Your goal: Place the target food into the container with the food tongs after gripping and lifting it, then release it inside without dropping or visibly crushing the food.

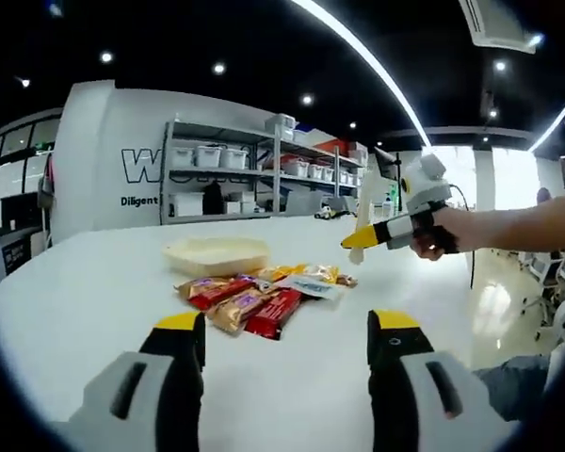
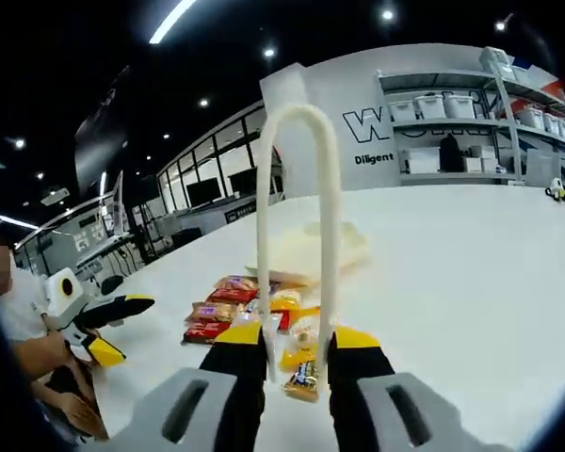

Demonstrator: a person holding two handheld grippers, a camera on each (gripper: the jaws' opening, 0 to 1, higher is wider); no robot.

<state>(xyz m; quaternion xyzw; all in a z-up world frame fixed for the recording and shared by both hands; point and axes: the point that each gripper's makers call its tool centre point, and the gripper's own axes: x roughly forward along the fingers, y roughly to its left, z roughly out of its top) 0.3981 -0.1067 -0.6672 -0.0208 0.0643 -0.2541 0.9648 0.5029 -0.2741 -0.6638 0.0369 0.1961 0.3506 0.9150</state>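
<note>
Left gripper (image 1: 287, 341) low over the near part of the white counter (image 1: 85, 301), fingers (image 1: 181, 353) spread wide apart with nothing between them and bare surface on all sides. Just beyond the fingertips, a loose heap of wrapped snack bars (image 1: 264, 299), red and gold packets touching and overlapping. Behind the heap, a shallow cream container (image 1: 216, 254), sitting close to the packets, possibly just touching them. Broad open counter to the left and right of the heap, and further back to the far edge. Off to the right and raised above the surface, right gripper (image 1: 356, 243) held in a hand (image 1: 435, 235), forearm coming in from the right border, tips aimed down toward the heap.

In the right gripper view, right gripper (image 2: 298, 347) fingers (image 2: 237, 363) clamped together on the two legs of cream food tongs (image 2: 297, 207), the looped end standing tall ahead. Below the tongs, the snack bars (image 2: 228, 311), with the container (image 2: 297, 250) behind. Left gripper (image 2: 113, 325) at the left border, clear of the packets. Far back, storage shelves (image 1: 264, 169) along a white wall.
</note>
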